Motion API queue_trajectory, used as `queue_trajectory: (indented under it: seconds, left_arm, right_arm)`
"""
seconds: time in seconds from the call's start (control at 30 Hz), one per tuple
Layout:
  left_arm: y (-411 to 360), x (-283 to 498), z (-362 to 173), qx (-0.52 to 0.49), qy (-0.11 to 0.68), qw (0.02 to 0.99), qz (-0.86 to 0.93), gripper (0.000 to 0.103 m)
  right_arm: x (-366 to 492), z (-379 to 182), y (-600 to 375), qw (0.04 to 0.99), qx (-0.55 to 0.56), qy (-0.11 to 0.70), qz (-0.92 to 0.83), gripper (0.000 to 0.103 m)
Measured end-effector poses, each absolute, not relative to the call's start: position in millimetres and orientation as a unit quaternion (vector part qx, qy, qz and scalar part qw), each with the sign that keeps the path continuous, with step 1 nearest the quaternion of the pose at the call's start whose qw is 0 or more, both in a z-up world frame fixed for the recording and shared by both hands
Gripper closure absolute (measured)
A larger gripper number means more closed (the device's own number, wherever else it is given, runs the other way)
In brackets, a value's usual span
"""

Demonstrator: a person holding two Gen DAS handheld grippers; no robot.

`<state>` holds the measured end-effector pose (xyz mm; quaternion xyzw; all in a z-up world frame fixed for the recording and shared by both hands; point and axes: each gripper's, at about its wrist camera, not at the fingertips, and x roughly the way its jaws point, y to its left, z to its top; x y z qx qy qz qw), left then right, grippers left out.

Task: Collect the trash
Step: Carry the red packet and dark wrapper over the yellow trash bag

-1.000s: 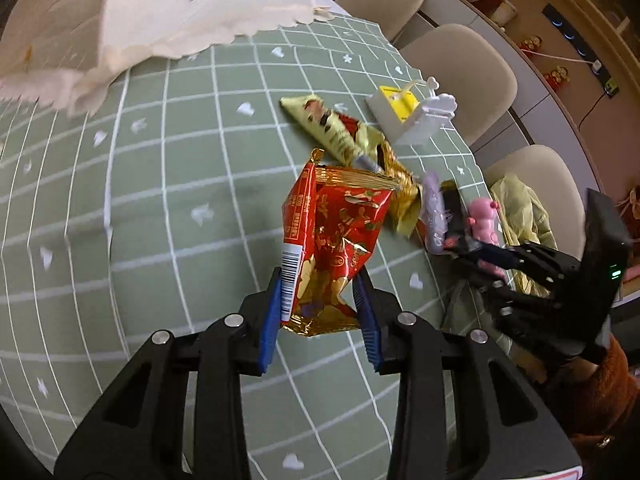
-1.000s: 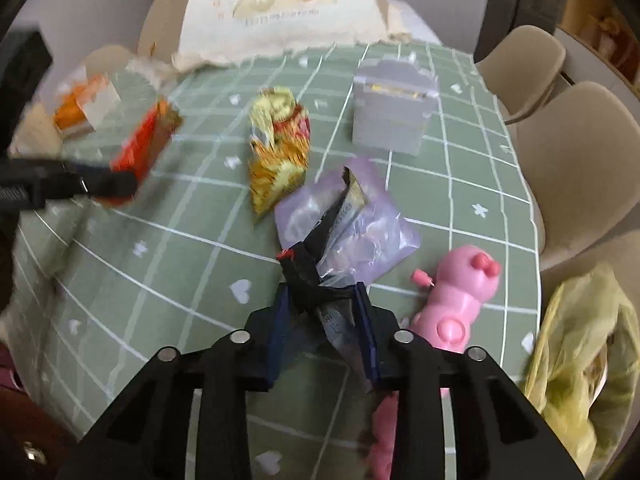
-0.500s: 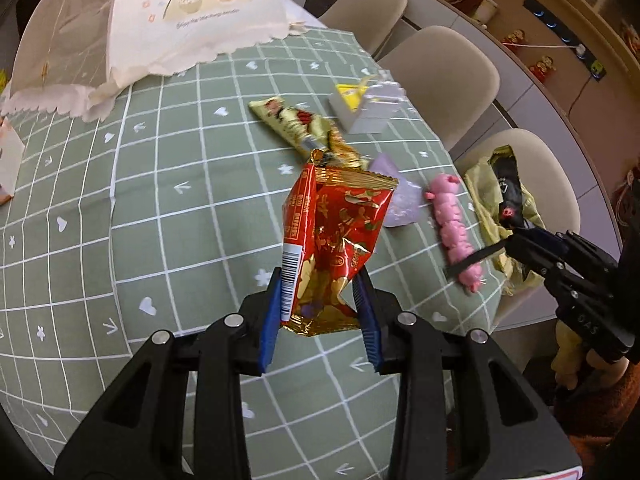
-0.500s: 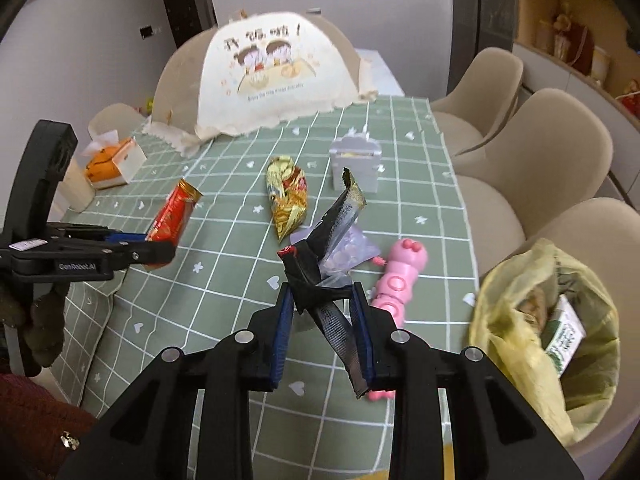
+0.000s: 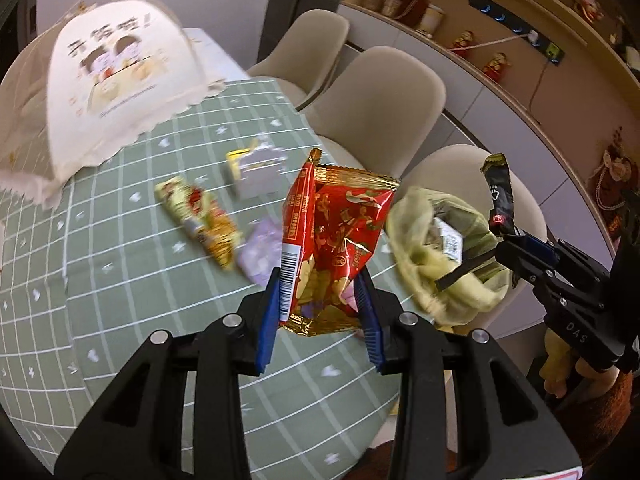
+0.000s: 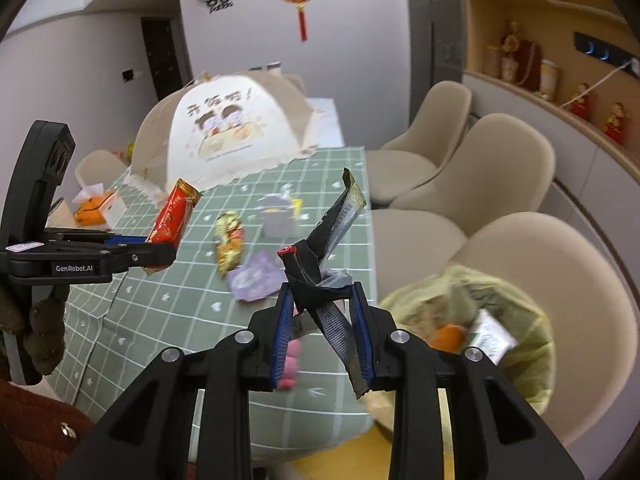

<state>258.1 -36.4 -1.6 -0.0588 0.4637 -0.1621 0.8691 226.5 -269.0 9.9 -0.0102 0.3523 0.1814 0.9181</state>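
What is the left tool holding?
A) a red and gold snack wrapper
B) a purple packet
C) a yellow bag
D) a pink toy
A: the left tool pinches the red and gold snack wrapper between its blue pads, lifted above the green tablecloth.

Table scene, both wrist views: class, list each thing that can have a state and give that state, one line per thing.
left gripper: shut on the red snack wrapper, lifted off the table.
right gripper: shut on the crumpled black wrapper, lifted.
yellow trash bag: open, sitting on a chair, some trash inside.
gold snack packet: lying flat on the green tablecloth.
purple wrapper: lying flat beside it.
food cover: standing on the table.
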Motion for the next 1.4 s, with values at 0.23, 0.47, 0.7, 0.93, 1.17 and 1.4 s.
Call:
queue_trajectory:
  seconds: [0.23,0.47,0.7,0.93,1.17,1.4]
  left_arm:
    - [-93,268,12,-0.028,0.452,0.874,-0.174,0.068]
    - [-134,274,9,-0.004,0.452,0.87,-0.197,0.068]
    - [-155,280,0,0.003,0.463,0.86,-0.214,0.068]
    - [-175,283,-5,0.004,0.468,0.852,-0.236,0.067]
    - [-187,287,-11,0.008,0.481,0.845,-0.234,0.067]
    - [-176,290,-20,0.006,0.498,0.842,-0.205,0.067]
  right_arm:
    - [225,5,-327,0.926,0.023,0.349,0.142,0.075]
    - [221,1,-365,0.93,0.036,0.348,0.112,0.075]
    - [219,-3,-394,0.933,0.046,0.347,0.082,0.075]
    - [223,-8,-422,0.933,0.048,0.352,0.055,0.075]
    - [247,-37,-439,0.918,0.075,0.385,0.063,0.075]
    - [288,-111,-426,0.864,0.099,0.483,0.097,0.075]
